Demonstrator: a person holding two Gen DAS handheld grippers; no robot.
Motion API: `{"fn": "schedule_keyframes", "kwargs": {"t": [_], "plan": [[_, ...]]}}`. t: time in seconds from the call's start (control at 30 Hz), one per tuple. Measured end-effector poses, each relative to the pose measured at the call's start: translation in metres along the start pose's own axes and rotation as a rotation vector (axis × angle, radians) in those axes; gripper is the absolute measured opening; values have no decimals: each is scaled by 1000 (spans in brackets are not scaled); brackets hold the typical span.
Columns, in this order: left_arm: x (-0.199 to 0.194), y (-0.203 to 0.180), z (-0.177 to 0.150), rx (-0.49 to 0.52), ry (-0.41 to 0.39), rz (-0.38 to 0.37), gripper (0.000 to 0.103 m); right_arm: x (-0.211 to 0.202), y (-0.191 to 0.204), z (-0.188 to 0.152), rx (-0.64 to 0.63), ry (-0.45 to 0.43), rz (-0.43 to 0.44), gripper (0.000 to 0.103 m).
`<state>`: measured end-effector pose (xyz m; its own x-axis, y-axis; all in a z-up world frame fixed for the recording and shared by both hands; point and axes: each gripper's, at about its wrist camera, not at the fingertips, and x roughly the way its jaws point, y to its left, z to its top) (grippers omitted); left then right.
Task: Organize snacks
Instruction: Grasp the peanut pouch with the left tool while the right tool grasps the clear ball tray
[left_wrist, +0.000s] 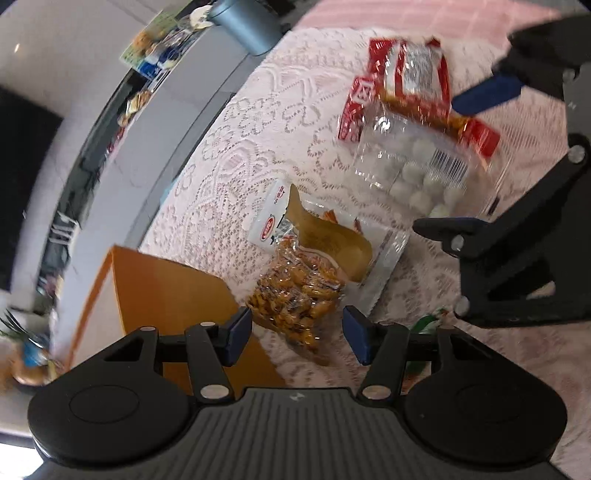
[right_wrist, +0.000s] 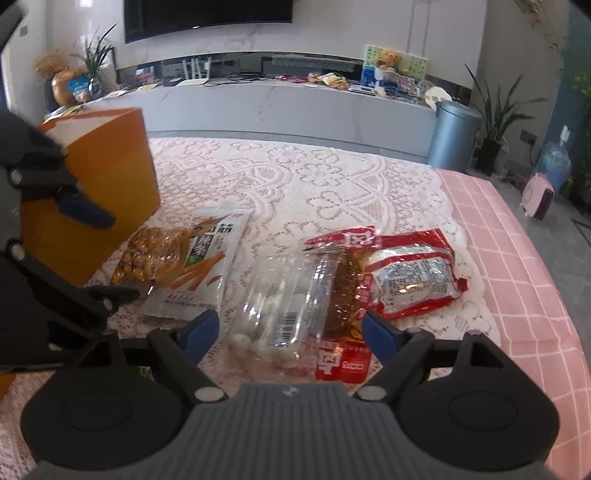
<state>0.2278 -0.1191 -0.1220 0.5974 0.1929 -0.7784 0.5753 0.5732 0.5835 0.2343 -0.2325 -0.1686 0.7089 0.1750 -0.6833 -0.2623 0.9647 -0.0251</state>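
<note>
A clear bag of spicy strips (left_wrist: 303, 273) lies on the lace cloth, its near end between the open fingers of my left gripper (left_wrist: 297, 334). It also shows in the right wrist view (right_wrist: 184, 254). A clear bag of white balls (right_wrist: 280, 306) lies between the open fingers of my right gripper (right_wrist: 290, 332), overlapping a long red packet (right_wrist: 347, 299). A second red packet (right_wrist: 413, 273) lies to its right. The white balls bag (left_wrist: 417, 166) and red packets (left_wrist: 402, 74) show in the left wrist view too. An orange box (right_wrist: 92, 184) stands at the left.
The orange box (left_wrist: 166, 291) sits close to my left gripper's left finger. The right gripper's body (left_wrist: 517, 240) is at the right of the left wrist view. A pink checked cloth (right_wrist: 517, 266) covers the table's right part. A grey bin (right_wrist: 456, 133) stands beyond the table.
</note>
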Motion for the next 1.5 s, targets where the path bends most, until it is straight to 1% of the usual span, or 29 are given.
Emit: {"fn": "schedule_keyframes", "kwargs": {"t": [0.03, 0.17, 0.2, 0.23, 0.3, 0.37, 0.5, 0.63, 0.67, 0.73, 0.8, 0.83, 0.87, 0.9, 1.03, 1.07, 1.2, 1.33, 1.37, 1.43, 1.47, 1.5], "plan": [[3, 0, 1, 7, 8, 6, 68, 1, 2, -1, -15, -1, 0, 83], [14, 1, 3, 24, 44, 5, 69, 11, -1, -5, -4, 24, -2, 82], [17, 1, 3, 22, 51, 2, 69, 11, -3, -6, 5, 22, 4, 80], [20, 2, 2, 20, 53, 2, 69, 11, -4, -6, 11, 19, 7, 76], [22, 3, 2, 23, 56, 0, 69, 9, -4, -6, 10, 12, 4, 58], [24, 2, 2, 35, 63, 3, 69, 8, -4, -6, 13, 12, -9, 57], [25, -2, 7, 87, 68, 20, 74, 4, -10, -7, 46, 25, 12, 55], [31, -2, 14, 127, 55, 35, 77, -2, -19, -10, 98, 42, 43, 55], [32, -2, 15, 132, 52, 39, 80, -2, -20, -12, 103, 45, 44, 55], [34, -1, 16, 148, 46, 35, 80, -3, -22, -13, 112, 52, 46, 55], [35, -1, 17, 165, 35, 24, 77, -2, -22, -14, 114, 59, 47, 55], [36, 2, 17, 159, 38, 7, 72, -2, -21, -15, 111, 61, 45, 55], [35, 5, 17, 138, 46, -35, 54, -2, -21, -15, 107, 60, 43, 55], [35, 8, 18, 112, 57, -74, 46, -2, -20, -15, 104, 59, 43, 55], [36, 6, 16, 89, 48, -56, 44, -4, -21, -15, 107, 58, 47, 55], [35, 5, 15, 77, 42, -52, 41, -4, -21, -15, 107, 58, 46, 55], [24, 8, 8, 19, 6, -34, 38, -5, -22, -16, 101, 56, 44, 55], [10, 17, 4, -79, -21, -64, 36, -9, -23, -17, 113, 59, 46, 55], [5, 19, 2, -103, -30, -74, 32, -11, -25, -17, 120, 59, 47, 55], [-6, 20, 0, -123, -55, -76, 31, -15, -29, -19, 143, 61, 54, 55], [-11, 21, -2, -138, -65, -84, 27, -17, -31, -21, 158, 66, 57, 55], [-17, 22, -3, -155, -74, -90, 27, -18, -34, -22, 176, 71, 60, 55]]}}
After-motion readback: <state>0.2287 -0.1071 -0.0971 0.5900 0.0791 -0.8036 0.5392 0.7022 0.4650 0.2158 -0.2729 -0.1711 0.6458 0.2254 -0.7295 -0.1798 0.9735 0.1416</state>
